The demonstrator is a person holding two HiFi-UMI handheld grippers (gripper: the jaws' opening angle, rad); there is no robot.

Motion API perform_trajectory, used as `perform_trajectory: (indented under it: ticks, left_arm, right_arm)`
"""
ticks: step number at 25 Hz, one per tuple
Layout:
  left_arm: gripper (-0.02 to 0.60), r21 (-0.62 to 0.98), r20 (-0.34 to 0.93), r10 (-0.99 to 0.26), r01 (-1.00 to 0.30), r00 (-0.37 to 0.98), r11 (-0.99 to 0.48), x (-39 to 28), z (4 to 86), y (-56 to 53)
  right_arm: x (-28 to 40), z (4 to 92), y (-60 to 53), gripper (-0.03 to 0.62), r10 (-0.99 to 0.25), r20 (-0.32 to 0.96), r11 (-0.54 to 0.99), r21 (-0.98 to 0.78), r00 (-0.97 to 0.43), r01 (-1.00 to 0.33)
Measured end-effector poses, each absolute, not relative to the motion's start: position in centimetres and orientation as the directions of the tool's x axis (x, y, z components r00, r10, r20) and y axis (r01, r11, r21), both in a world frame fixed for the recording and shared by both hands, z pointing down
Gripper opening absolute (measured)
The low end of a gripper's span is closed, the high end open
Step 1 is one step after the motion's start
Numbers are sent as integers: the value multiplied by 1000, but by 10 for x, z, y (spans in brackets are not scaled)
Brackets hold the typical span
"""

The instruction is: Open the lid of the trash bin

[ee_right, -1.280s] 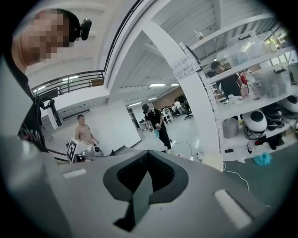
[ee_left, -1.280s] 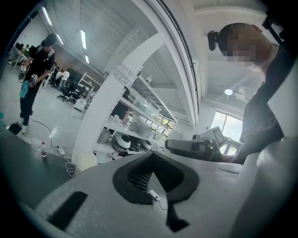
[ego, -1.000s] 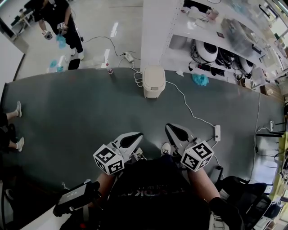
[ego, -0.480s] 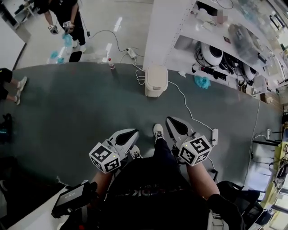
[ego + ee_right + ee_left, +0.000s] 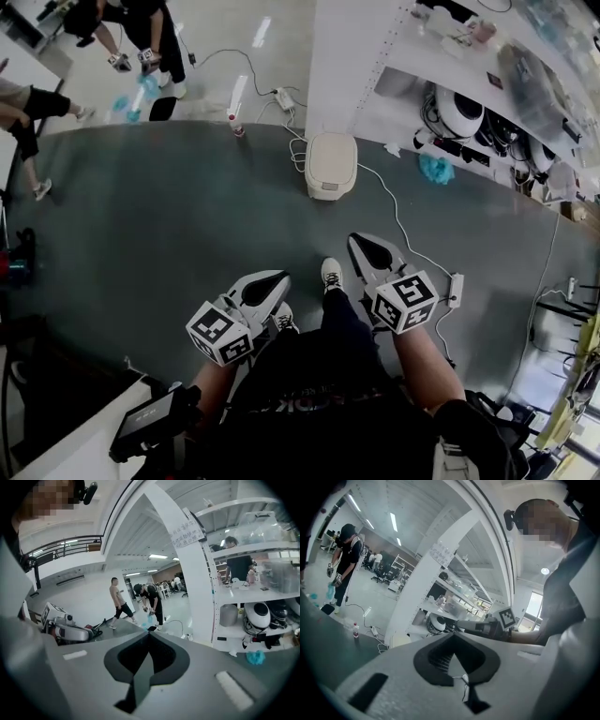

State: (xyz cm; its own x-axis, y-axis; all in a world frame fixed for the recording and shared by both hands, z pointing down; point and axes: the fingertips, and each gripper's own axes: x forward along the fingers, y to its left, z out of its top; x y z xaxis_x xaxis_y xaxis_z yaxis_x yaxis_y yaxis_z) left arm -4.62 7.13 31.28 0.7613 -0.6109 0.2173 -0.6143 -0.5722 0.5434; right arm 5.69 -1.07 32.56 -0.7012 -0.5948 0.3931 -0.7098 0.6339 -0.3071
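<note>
Now that the person has stepped forward, the trash bin sits slightly nearer, though still far ahead on the grey floor, lid down. The left gripper and right gripper are both pinched closed on nothing, so it's just the approach so far.

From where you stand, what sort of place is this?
Probably a lab or workshop: white shelves loaded with equipment, a power strip and cable trailing over the dark floor mat, and another person working nearby.
</note>
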Motion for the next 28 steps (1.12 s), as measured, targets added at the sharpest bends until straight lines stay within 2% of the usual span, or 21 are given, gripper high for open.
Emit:
perform_trajectory:
  ticks: [13, 16, 20, 28]
  left_arm:
    - [-2, 567, 287, -584, -625, 760, -536, 7, 362, -10]
    - [-2, 580, 299, -584, -630, 754, -516, 14, 375, -21]
    - [-2, 607, 324, -588, -640, 741, -471, 17, 394, -29]
    - [-2, 653, 362, -596, -651, 717, -387, 6, 440, -23]
  right_arm:
    - [83, 441, -126, 12, -513, 503, 662, -284, -696, -694]
    - [81, 471, -148, 58, -490, 532, 700, -232, -691, -675]
    - [78, 515, -173, 64, -464, 582, 742, -156, -668, -652]
    - [56, 616, -197, 87, -432, 697, 851, 105, -572, -514]
